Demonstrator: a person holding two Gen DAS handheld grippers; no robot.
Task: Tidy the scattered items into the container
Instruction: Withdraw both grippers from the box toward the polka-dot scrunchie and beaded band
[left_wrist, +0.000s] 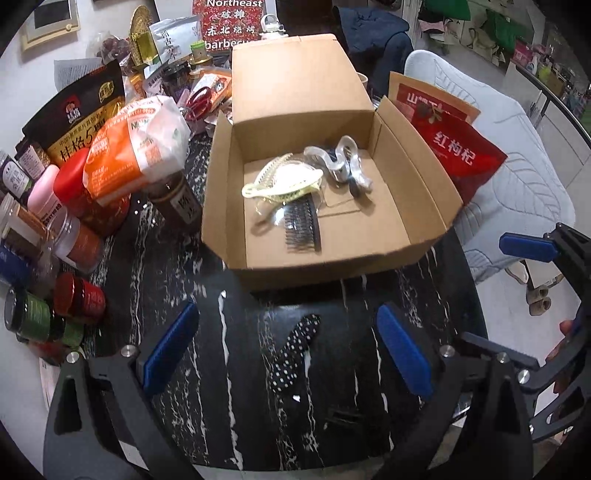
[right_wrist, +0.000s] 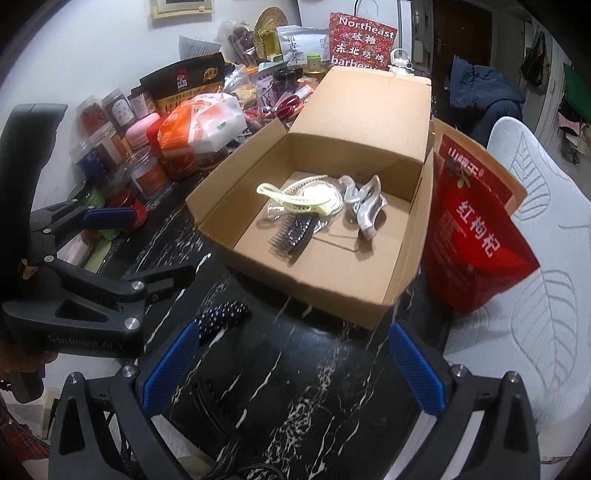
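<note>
An open cardboard box (left_wrist: 424, 192) (right_wrist: 406, 236) stands on the black marble table. In it lie a cream hair clip (left_wrist: 284, 181) (right_wrist: 295, 197), a black comb (left_wrist: 301, 229) (right_wrist: 291, 236) and a silver claw clip (left_wrist: 345, 162) (right_wrist: 365, 206). A black polka-dot hair clip (left_wrist: 293, 352) (right_wrist: 221, 314) lies on the table in front of the box. My left gripper (left_wrist: 288, 354) is open, its jaws either side of the polka-dot clip. My right gripper (right_wrist: 291, 369) is open and empty, to the right of the clip.
Jars, bottles and snack bags (left_wrist: 74, 206) (right_wrist: 155, 140) crowd the table left of and behind the box. A red goji bag (left_wrist: 458, 151) (right_wrist: 476, 243) leans at the box's right. A pale cushioned chair (right_wrist: 535, 295) stands right of the table edge.
</note>
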